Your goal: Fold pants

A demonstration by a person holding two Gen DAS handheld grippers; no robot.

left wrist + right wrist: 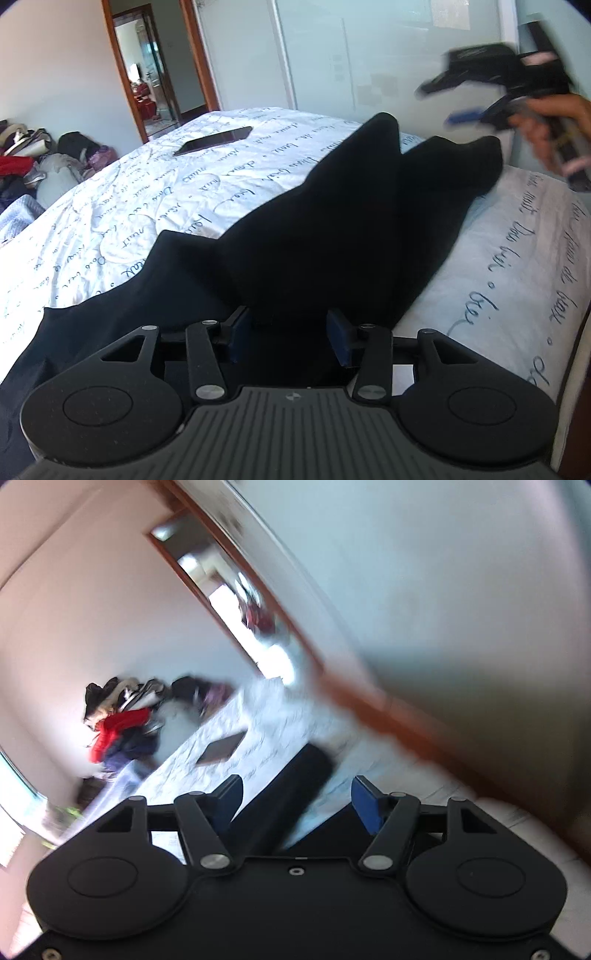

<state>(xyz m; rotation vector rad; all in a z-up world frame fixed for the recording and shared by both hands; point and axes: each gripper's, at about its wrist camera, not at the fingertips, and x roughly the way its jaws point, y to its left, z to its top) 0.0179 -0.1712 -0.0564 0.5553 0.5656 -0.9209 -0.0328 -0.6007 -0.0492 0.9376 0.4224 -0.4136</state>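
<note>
1. Left wrist view: left gripper (290, 334) low over the black pants (332, 229), jaws about half open with a fold of cloth between the blue pads – whether pressed or merely straddled, cannot tell.
2. Pants spread along the near edge of the bed (129, 206), both legs running away toward the far corner.
3. Right gripper (448, 101) up in the air, blurred, jaws apart and holding nothing; hand (554, 129) around its handle.
4. Step judged: between folds – one end apparently let go. Next move calls for catching an edge and carrying it over.
5. Right wrist view: own jaws (295, 805) wide with nothing held, one pant leg below, phone (221, 751) and clothes pile (122, 720) beyond – the left gripper not in it.
</note>
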